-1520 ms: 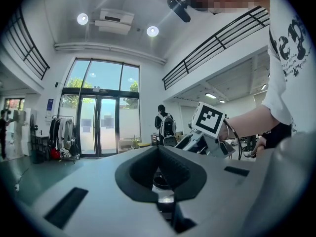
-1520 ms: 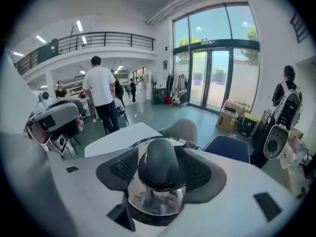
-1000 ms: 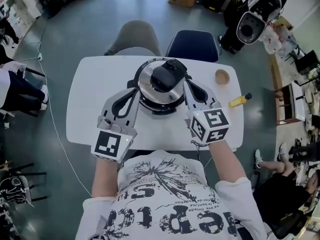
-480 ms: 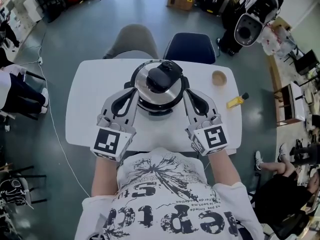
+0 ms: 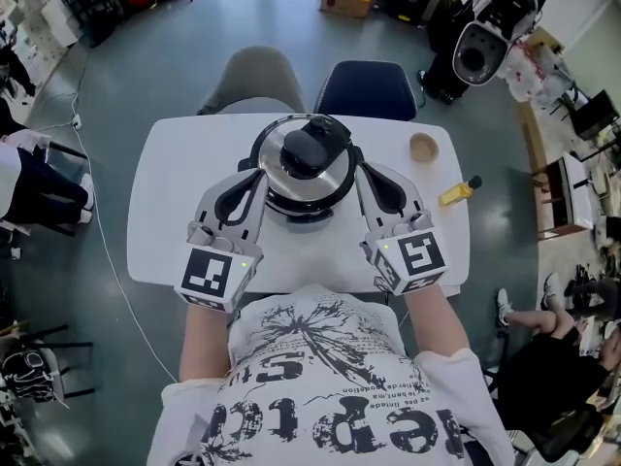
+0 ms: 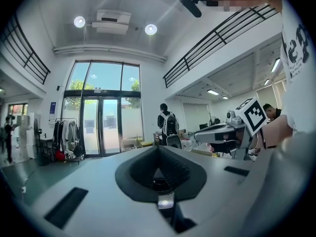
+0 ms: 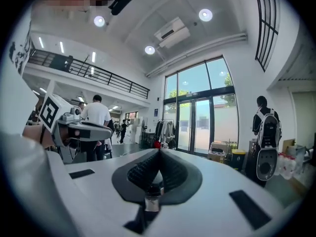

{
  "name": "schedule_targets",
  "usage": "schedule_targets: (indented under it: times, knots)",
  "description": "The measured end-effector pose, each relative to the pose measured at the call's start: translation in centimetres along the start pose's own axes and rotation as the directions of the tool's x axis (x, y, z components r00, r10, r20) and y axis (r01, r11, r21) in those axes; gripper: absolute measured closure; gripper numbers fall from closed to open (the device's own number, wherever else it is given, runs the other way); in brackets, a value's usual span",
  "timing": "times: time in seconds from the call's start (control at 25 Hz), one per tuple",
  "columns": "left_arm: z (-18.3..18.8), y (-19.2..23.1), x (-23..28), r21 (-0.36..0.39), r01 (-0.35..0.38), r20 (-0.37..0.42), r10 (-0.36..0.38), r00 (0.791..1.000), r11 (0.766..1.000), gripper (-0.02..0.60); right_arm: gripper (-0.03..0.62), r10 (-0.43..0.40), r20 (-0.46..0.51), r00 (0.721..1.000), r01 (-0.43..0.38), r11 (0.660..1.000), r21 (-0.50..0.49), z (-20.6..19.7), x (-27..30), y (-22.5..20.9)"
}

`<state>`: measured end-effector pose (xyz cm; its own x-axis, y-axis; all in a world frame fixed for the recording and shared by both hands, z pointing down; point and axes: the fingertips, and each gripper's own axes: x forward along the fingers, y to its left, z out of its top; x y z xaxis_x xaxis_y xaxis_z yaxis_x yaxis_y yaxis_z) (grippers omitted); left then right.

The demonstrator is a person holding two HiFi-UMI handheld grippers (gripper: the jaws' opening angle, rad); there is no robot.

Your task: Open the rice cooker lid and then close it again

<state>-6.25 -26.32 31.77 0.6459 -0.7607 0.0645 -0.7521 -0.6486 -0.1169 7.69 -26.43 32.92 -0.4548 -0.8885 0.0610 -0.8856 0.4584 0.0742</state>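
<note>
The rice cooker [image 5: 309, 175] stands mid-table, its steel lid down and a black handle [image 5: 310, 148] on top. My left gripper [image 5: 258, 169] lies along the cooker's left side, my right gripper [image 5: 361, 169] along its right side. Whether either one touches the pot cannot be told from above. The jaws of the left gripper [image 6: 158, 148] meet at the tip with nothing between them, and so do those of the right gripper [image 7: 159, 151]. Neither gripper view shows the cooker. Each shows the other gripper's marker cube [image 6: 253, 115] [image 7: 51, 111].
The white table [image 5: 175, 212] also carries a small wooden bowl [image 5: 424, 148] and a yellow object [image 5: 456, 194] at the right. A grey chair [image 5: 260, 76] and a blue chair [image 5: 367, 87] stand behind it. People stand in the room beyond.
The right gripper has shifted slightly and rolled a little beside the cooker. The left gripper has kept its place. The lid stays down.
</note>
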Motion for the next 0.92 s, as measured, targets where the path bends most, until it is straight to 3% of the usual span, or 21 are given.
schedule_targets:
  times: [0.24,0.4,0.92]
  knots:
    - [-0.9,0.4,0.0,0.000,-0.004,-0.025,0.004,1.000,1.000,0.568,0.582,0.013,0.007,1.000,-0.013,1.000,0.017,0.1,0.4,0.2]
    - [-0.8,0.8,0.0,-0.004,-0.004,-0.025,0.004,1.000,1.000,0.569,0.582,0.039,0.026,0.999,-0.038,0.998,-0.043,0.2,0.5,1.2]
    - [-1.1,1.4,-0.2,0.018,0.001,-0.048,0.000,0.999,1.000,0.569,0.582,0.004,0.021,1.000,-0.003,1.000,-0.029,0.0,0.9,0.6]
